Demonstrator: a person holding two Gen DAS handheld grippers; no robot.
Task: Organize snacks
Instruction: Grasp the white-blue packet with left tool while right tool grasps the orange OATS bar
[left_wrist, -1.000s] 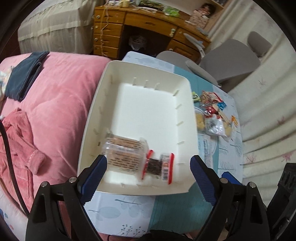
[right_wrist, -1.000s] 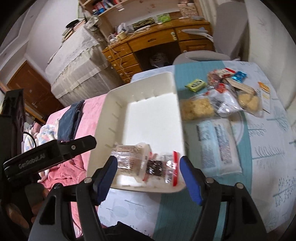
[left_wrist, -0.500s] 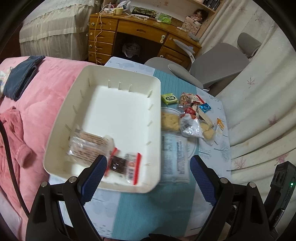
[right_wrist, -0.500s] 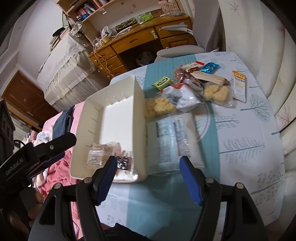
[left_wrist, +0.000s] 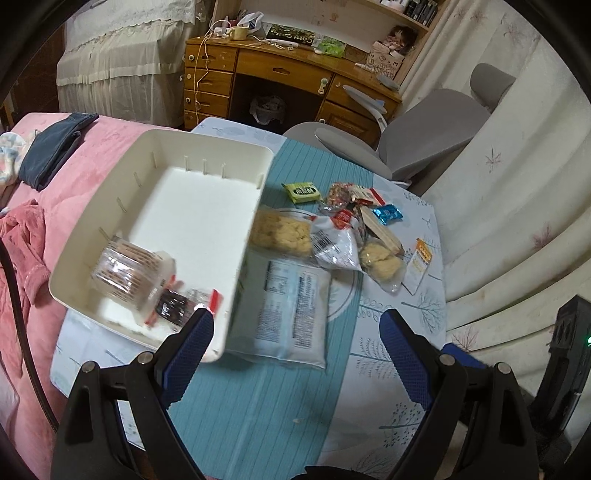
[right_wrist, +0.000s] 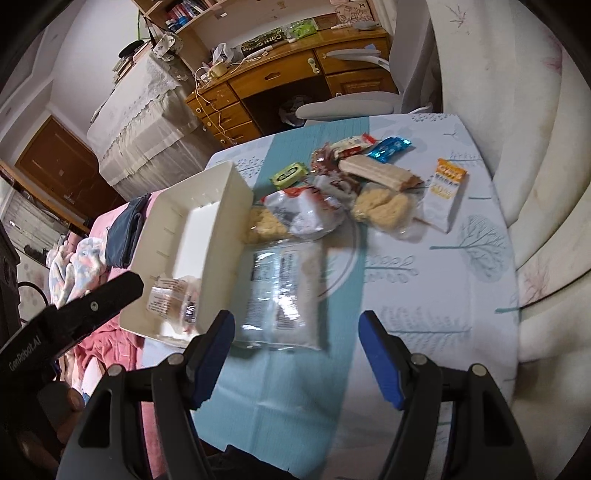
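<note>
Right now you are holding both claws spread wide and empty above the table (left_wrist: 280, 413): your left gripper (left_wrist: 295, 339) is hanging over the flat white packet (left_wrist: 291, 314), with the white bin (left_wrist: 184, 206) just to its left. Your right gripper (right_wrist: 295, 343) is pointing at that packet (right_wrist: 284, 291) too, and the loose snack pile (right_wrist: 362, 184) is lying farther ahead, well apart from its fingers.

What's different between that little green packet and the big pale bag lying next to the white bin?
The green packet is small, bright and opaque; the big pale bag is far larger, see-through, with a printed label. The green packet lies at the table's far end, apart from the white bin; the big pale bag lies nearer the grippers, right beside the bin's long wall. Both lie flat on the tablecloth, not yet in the bin.
</note>
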